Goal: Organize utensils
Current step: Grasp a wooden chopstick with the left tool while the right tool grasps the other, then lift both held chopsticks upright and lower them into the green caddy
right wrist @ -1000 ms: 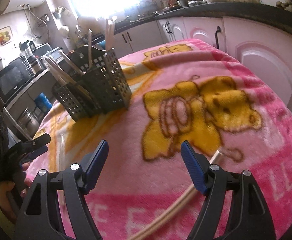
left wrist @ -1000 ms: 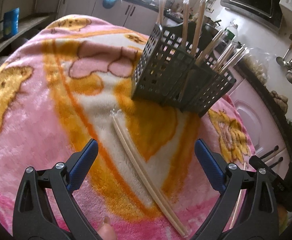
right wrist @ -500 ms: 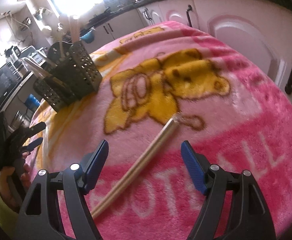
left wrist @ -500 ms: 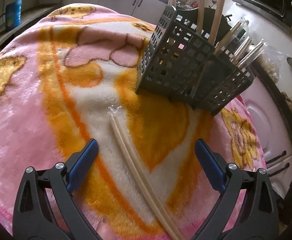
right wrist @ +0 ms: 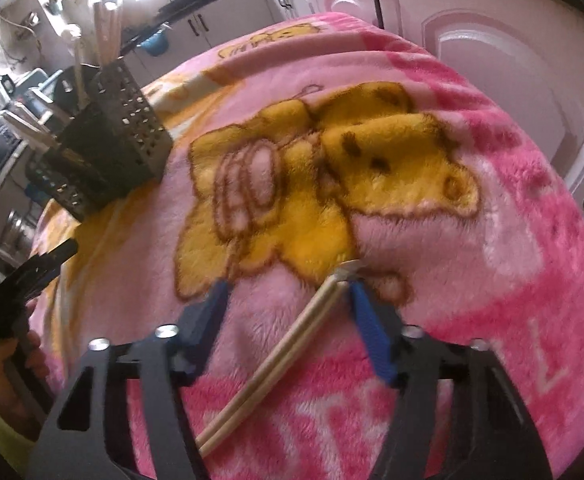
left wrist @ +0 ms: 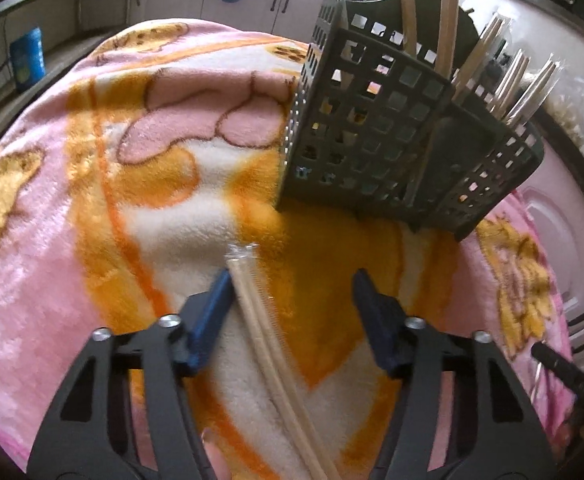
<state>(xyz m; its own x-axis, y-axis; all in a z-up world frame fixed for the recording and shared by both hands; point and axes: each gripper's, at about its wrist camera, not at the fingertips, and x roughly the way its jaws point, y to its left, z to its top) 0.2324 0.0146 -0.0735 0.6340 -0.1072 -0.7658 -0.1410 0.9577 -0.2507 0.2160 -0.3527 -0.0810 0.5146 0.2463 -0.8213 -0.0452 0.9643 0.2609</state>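
left gripper (left wrist: 292, 300) gapes over a wrapped chopstick pair (left wrist: 268, 344) on the blanket (left wrist: 92, 184); right gripper (right wrist: 288, 304), likewise spread, straddles another pair (right wrist: 284, 356). beyond stands the dark utensil caddy (left wrist: 371, 140), mid-blanket, holding more chopsticks.

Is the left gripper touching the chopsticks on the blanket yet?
Cannot tell. In the left wrist view the chopsticks lie between the open left gripper fingers, right beside the left finger, but blur hides any contact.
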